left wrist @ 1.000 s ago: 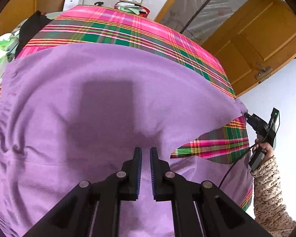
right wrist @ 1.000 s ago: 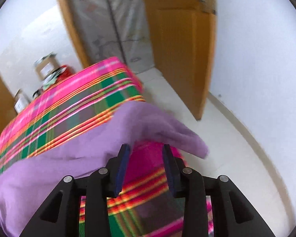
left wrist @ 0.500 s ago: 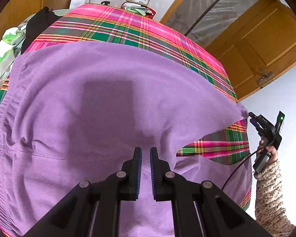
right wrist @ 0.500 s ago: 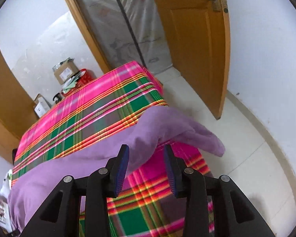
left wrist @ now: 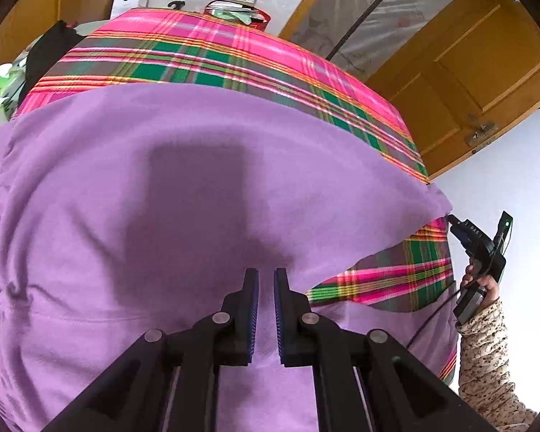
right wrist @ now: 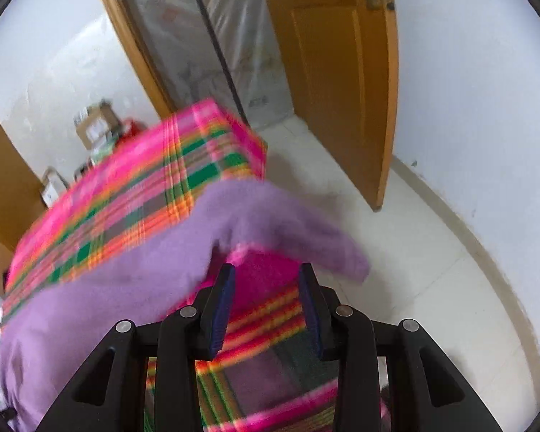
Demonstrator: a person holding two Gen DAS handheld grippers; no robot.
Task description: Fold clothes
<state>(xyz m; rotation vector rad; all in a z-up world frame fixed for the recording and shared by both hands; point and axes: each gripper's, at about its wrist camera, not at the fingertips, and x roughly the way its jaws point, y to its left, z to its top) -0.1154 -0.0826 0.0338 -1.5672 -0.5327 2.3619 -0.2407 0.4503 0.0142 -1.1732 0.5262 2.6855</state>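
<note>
Spreading one purple garment (left wrist: 198, 216) flat over the plaid cloth (left wrist: 216, 61), fold not yet begun.

Left gripper (left wrist: 266, 280) hovering above the garment's middle, jaws nearly shut, gripping nothing. Right gripper (right wrist: 266, 280) about half open, empty, just short of the loose sleeve (right wrist: 288, 223) drooping off the edge at 12 o'clock. Next, probably: reach forward, pinch that sleeve, carry it inward. Count: one garment, two grippers.

Home room; wooden door (right wrist: 336, 82); plaid tablecloth (left wrist: 212, 57)
</note>
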